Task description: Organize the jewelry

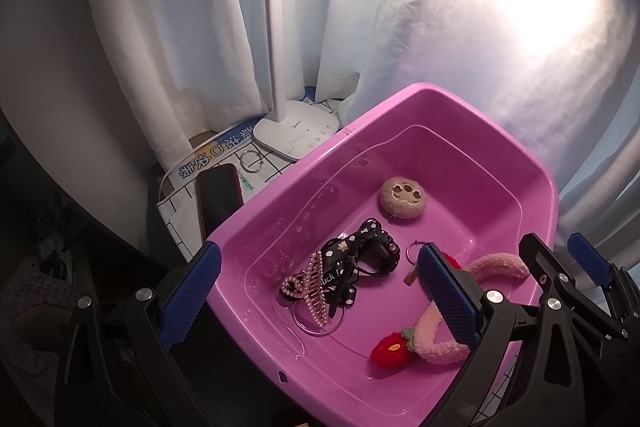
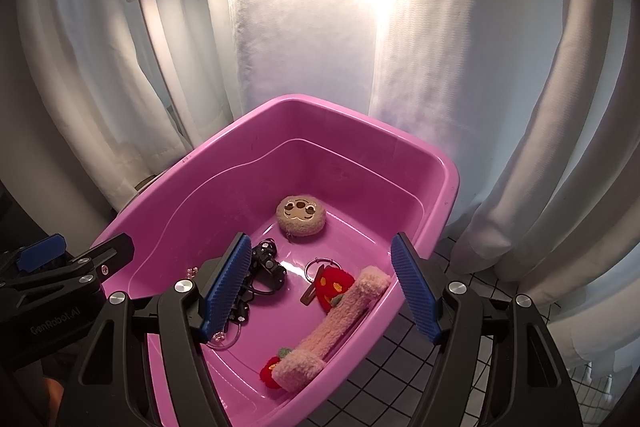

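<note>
on the far left of the left wrist view we see a dark phone (image 1: 218,197) lying on the grid-patterned cloth (image 1: 176,203), with a pair of thin metal rings (image 1: 251,159) just beyond it and the white desk lamp (image 1: 296,135) standing behind; we judge the rings to be the jewelry not yet gathered, since they lie outside the bin. next comes our left gripper (image 1: 316,291), its blue-padded jaws spread wide and holding nothing, hanging over the near left part of the pink bin (image 1: 400,99), likely because nothing in there needs lifting. inside the bin, moving rightward, a pearl claw clip (image 1: 310,285) rests on a black patterned strap piece (image 1: 356,259), with a wire hoop (image 1: 318,323) under them, all touching in one heap. past that sits a round tan plush face (image 1: 402,197) alone toward the far wall. further right a small ring with a tag (image 2: 316,269) touches a red strawberry plush (image 2: 334,285), and a pink fuzzy headband (image 2: 336,327) leans along the right wall, a second strawberry (image 2: 270,371) at its near end. our right gripper (image 2: 320,291) hovers above that side, jaws likewise wide apart and empty. we judge the bin serves as the collecting place, and most pieces are already in it.
</note>
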The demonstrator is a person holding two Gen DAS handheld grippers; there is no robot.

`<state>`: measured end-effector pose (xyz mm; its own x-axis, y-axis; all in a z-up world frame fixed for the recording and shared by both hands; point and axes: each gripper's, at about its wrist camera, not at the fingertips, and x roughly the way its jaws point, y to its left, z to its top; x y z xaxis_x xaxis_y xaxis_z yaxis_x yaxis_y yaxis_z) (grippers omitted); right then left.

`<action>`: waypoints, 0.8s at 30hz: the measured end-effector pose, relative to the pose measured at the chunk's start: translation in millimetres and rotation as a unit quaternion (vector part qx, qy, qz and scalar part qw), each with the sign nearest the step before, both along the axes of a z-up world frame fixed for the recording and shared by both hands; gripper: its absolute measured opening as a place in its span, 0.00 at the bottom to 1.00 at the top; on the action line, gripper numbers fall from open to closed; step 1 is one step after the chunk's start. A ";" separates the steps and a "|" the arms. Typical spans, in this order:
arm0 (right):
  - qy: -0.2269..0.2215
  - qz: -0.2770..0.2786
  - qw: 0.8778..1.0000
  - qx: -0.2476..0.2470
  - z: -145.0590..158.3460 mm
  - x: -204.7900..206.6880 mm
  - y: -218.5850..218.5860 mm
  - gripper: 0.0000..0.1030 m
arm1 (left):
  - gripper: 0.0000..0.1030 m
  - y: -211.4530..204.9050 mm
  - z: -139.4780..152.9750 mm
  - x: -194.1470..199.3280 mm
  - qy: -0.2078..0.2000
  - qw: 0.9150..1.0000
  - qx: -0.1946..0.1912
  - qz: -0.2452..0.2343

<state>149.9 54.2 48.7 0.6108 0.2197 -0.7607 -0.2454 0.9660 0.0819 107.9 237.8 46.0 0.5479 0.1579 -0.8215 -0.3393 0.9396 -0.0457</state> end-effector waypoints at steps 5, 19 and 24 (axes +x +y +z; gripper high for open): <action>0.000 0.001 1.000 0.002 -0.3 0.2 -0.3 0.67 | 0.94 1.8 -0.7 -0.1 0.000 1.000 -0.004 0.002; -0.035 -0.021 0.999 0.024 13.4 -26.6 -25.3 0.67 | 0.94 -17.3 26.7 -12.6 -0.048 0.998 0.034 -0.026; -0.055 -0.075 0.995 0.029 22.7 -60.3 -69.7 0.67 | 0.94 -51.9 50.9 -28.2 -0.088 0.992 0.034 -0.083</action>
